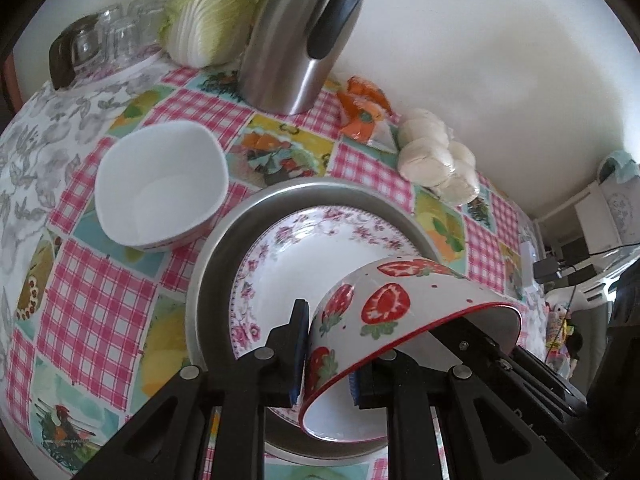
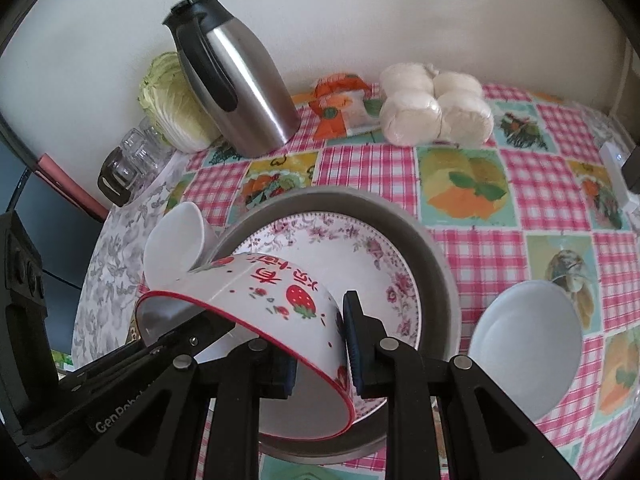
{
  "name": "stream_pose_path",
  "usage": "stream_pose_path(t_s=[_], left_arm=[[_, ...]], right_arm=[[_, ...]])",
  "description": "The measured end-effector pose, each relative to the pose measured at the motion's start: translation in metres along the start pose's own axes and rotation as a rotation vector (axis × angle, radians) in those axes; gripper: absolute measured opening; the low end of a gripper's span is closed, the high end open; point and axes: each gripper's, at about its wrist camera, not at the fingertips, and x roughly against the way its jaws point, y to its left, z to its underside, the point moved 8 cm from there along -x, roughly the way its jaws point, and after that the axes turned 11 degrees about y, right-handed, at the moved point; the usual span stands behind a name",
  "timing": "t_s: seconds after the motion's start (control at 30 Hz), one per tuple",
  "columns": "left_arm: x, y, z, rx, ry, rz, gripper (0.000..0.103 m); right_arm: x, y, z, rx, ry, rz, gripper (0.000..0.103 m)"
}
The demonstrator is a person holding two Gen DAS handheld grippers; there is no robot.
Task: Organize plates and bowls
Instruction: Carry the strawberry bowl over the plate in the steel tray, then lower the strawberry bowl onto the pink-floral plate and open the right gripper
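Strawberry bowl (image 1: 384,308), rim pinched between both tools (image 1: 326,356) (image 2: 320,354), over floral plate (image 2: 320,256).

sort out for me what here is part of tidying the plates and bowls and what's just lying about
Part of the job:
strawberry bowl, gripped by left gripper and right gripper
floral plate
metal tray
square white bowl
round white bowl

Lying about:
thermos
cabbage
glasses
buns
orange packet
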Motion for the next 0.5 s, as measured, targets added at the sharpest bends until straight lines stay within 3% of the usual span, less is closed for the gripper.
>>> stream_pose_path(t_s=[0.23, 0.5], left_arm=[[-0.017, 0.011, -0.005, 0.048, 0.045, 0.035, 0.018], [-0.028, 0.013, -0.011, 0.054, 0.061, 0.022, 0.019]], right_arm=[[-0.014, -0.004, -0.004, -0.033, 0.023, -0.033, 0.022], [-0.025, -0.008, -0.007, -0.052, 0.047, -0.034, 0.022]])
